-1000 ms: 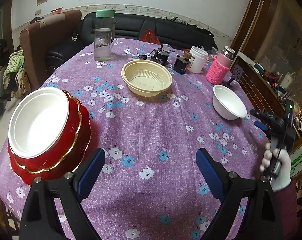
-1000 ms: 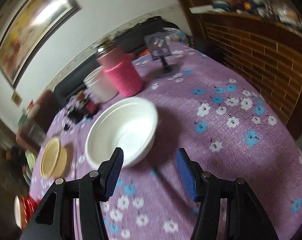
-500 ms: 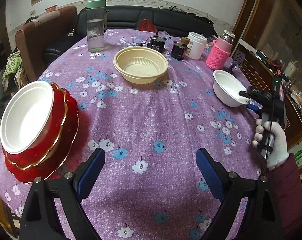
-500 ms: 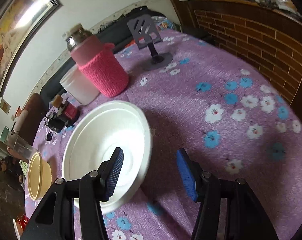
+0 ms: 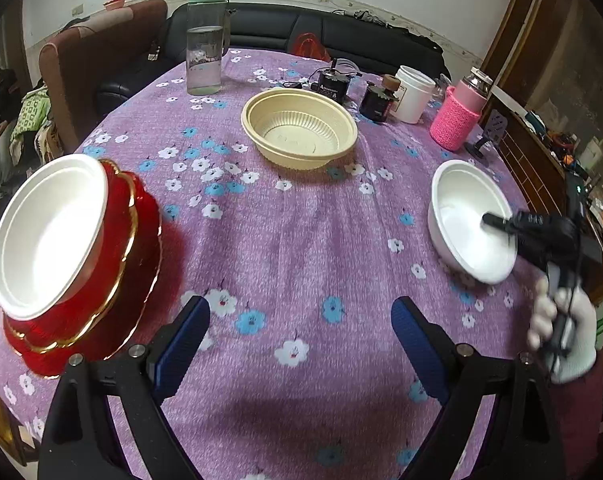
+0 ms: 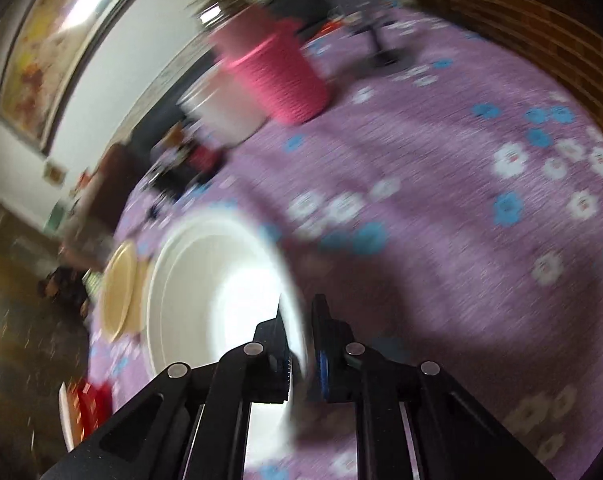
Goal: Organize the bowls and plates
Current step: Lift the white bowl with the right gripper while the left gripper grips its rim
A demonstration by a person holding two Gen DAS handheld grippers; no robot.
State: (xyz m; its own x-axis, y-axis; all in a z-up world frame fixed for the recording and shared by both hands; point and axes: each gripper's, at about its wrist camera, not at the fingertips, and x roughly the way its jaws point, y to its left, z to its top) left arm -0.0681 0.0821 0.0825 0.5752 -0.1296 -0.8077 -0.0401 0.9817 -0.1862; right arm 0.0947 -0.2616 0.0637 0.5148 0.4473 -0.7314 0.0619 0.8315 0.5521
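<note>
A white bowl (image 5: pixel 467 216) sits at the right of the purple flowered table; my right gripper (image 6: pixel 299 344) is shut on its near rim, one finger inside and one outside, and the bowl (image 6: pixel 205 288) tilts in the blurred right wrist view. The right gripper also shows in the left wrist view (image 5: pixel 501 224). My left gripper (image 5: pixel 301 328) is open and empty above the table's near side. A white bowl (image 5: pixel 47 232) rests in a red gold-rimmed bowl (image 5: pixel 117 268) on a red plate at the left. A cream bowl (image 5: pixel 299 132) sits at the centre back.
A water bottle (image 5: pixel 205 56), a white jar (image 5: pixel 413 94), a pink-sleeved flask (image 5: pixel 459 116), dark small items (image 5: pixel 333 86) and a phone stand (image 5: pixel 487 132) line the far side. A brick counter (image 6: pixel 541 28) runs on the right.
My right gripper moved onto the white bowl's rim and shut on it; the bowl now tilts. My left gripper stayed open and drew slightly closer to the table.
</note>
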